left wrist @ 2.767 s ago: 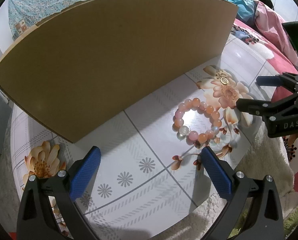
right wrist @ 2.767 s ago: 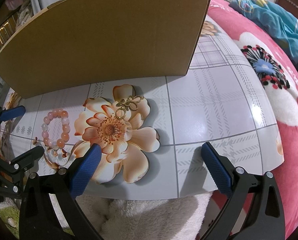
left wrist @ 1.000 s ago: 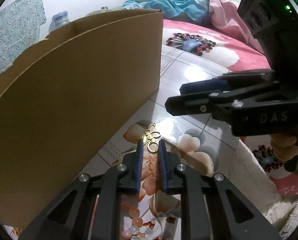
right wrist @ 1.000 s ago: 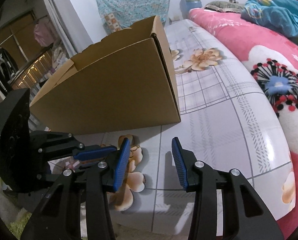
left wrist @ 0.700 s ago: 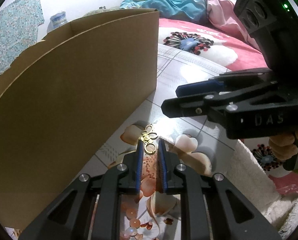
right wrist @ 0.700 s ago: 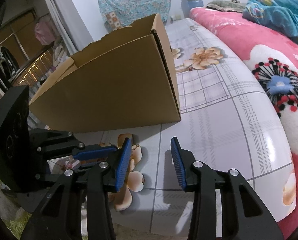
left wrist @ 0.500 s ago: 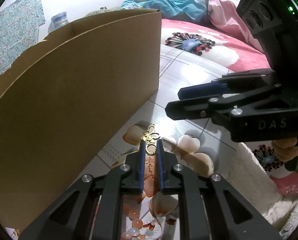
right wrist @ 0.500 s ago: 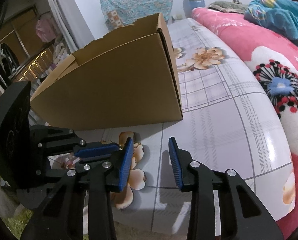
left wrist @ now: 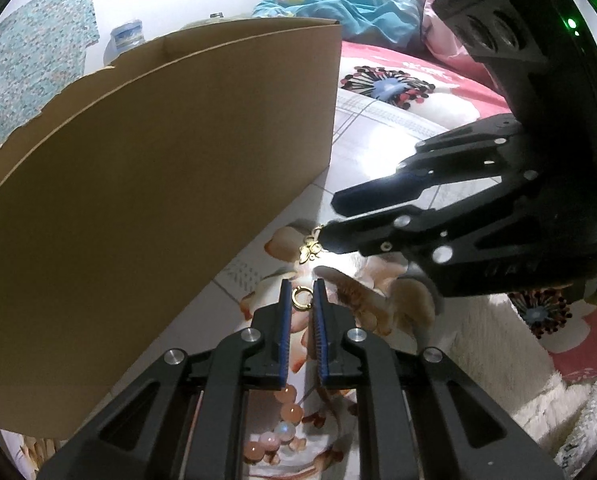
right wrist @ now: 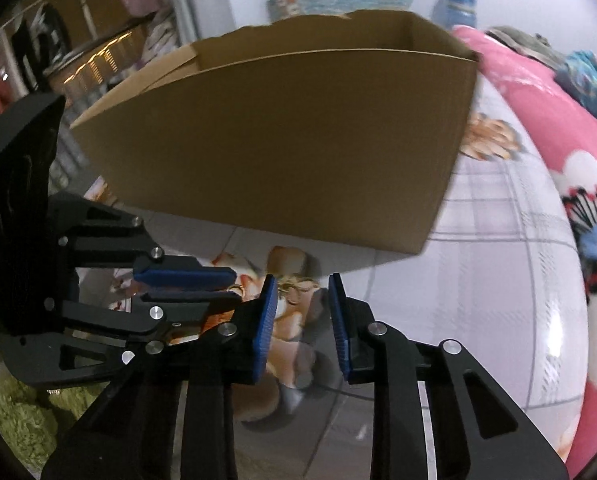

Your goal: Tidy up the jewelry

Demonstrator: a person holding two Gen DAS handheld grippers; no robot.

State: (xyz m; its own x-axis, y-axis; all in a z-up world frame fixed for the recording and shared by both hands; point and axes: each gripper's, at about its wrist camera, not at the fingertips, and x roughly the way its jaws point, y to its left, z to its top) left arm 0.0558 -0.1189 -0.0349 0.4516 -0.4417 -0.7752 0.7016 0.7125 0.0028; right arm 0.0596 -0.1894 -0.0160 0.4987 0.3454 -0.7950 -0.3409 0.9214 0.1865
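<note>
Jewelry lies just before the cardboard box [left wrist: 158, 184]: left gripper [left wrist: 302, 300] is clenched on the gold ring [left wrist: 300, 298] to lift it; right gripper [right wrist: 301, 292], jaws closing, straddles the gold charm [right wrist: 294, 286] without pressing.

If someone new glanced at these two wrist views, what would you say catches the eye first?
The big open cardboard box fills the back of the flower-print table. In front of it the left gripper pinches a small gold ring just above the table, while the right gripper closes on the gold charm beside it. A pink bead bracelet lies nearer, under the left gripper.
</note>
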